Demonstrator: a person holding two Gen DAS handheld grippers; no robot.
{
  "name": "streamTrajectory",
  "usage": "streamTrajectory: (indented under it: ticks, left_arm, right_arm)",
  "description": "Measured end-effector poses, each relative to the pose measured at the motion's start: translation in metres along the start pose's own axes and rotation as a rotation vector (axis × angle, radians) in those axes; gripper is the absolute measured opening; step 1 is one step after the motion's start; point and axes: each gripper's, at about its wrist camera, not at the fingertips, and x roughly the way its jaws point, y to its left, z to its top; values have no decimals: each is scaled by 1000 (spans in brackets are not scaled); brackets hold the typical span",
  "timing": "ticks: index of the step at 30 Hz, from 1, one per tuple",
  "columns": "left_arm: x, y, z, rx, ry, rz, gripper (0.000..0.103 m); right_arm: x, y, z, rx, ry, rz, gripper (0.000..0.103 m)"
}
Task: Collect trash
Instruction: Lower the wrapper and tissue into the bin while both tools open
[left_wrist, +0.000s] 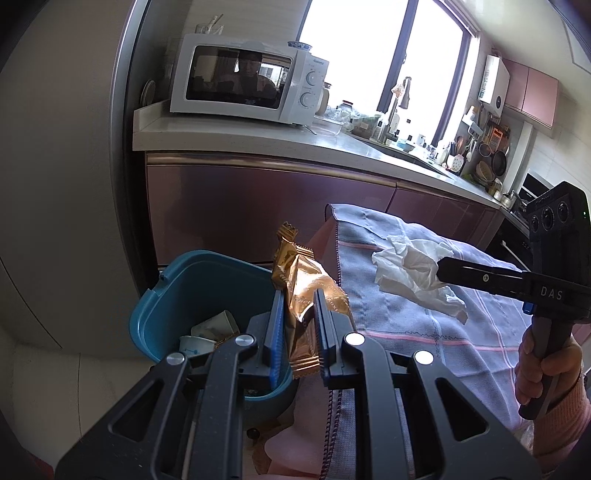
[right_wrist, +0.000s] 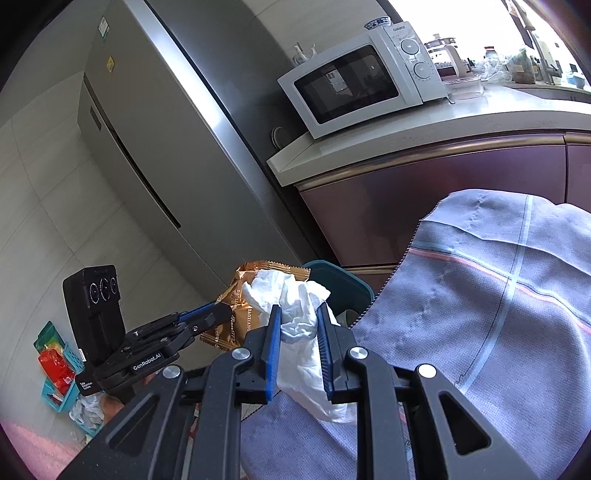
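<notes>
Left tongs (left_wrist: 299, 295) grip wrapper (left_wrist: 303, 280); right tongs (right_wrist: 299, 314) grip tissue (right_wrist: 295, 306).

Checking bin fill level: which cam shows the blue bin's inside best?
Left wrist view: the blue bin sits open below, with paper cups visible inside. The right wrist view catches only a sliver of its rim behind the white tissue.

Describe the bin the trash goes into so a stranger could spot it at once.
Start at the white microwave on the kitchen counter, then drop past the purple cabinet fronts to the floor. There, beside the grey checked cloth, stands the teal plastic bin. It is the only open tub here, with crumpled paper cups already inside.
</notes>
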Motion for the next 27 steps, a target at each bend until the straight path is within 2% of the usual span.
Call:
streamTrajectory:
  ticks: [27]
  left_arm:
    - [8,22,-2,-37,15,43,16]
  right_arm:
    - [32,12,9,-18,53,20,18]
